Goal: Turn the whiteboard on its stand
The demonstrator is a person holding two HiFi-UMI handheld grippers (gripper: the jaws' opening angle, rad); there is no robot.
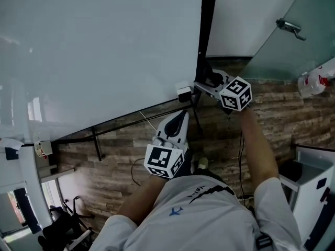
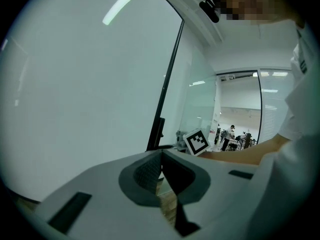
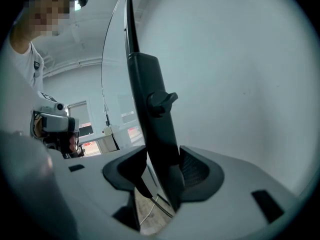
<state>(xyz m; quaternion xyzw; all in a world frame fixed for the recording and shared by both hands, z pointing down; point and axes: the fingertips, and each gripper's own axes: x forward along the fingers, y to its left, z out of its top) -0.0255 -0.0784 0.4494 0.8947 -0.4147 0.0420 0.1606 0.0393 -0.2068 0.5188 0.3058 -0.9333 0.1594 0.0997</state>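
The large white whiteboard (image 1: 99, 46) in its black frame stands ahead and to the left, above the brown wood-plank floor (image 1: 125, 150). The black upright post (image 1: 205, 30) runs along its right edge, clamped between the jaws of the right claw (image 1: 205, 83). The left claw (image 1: 180, 118), jaws together, sits just below the board's lower right corner. A frosted glass door (image 1: 293, 41) stands right of the post.

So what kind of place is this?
Most likely an office or lab workspace: a whiteboard on a black stand, a glass door with a lever handle, and, in the left gripper view, glass partitions with people in a bright room beyond.
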